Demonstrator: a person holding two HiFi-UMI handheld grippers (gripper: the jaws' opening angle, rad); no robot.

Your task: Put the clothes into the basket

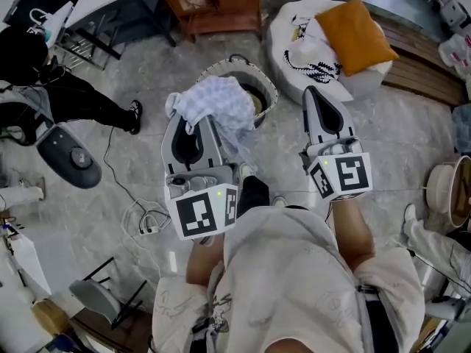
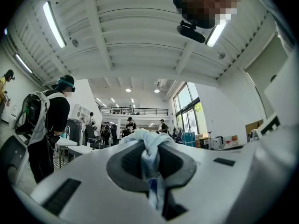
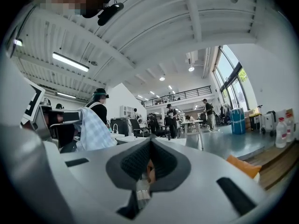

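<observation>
A light blue checked cloth [image 1: 217,105] hangs bunched from my left gripper [image 1: 212,121], which is shut on it. The cloth sits over the left rim of the round woven basket [image 1: 269,88] on the floor ahead. In the left gripper view the cloth [image 2: 150,149] is pinched between the dark pads and trails down the slot. My right gripper [image 1: 314,92] is beside the basket's right side, jaws shut with nothing held. In the right gripper view the jaws [image 3: 149,143] meet at the tip, and the cloth [image 3: 95,130] shows at the left.
A white pouf [image 1: 368,79] with an orange cushion [image 1: 355,35] and a black-and-white garment [image 1: 318,63] stands right of the basket. A wooden cabinet [image 1: 213,6] is behind it. A person in black [image 1: 70,98] and a floor cable [image 1: 147,219] are at the left.
</observation>
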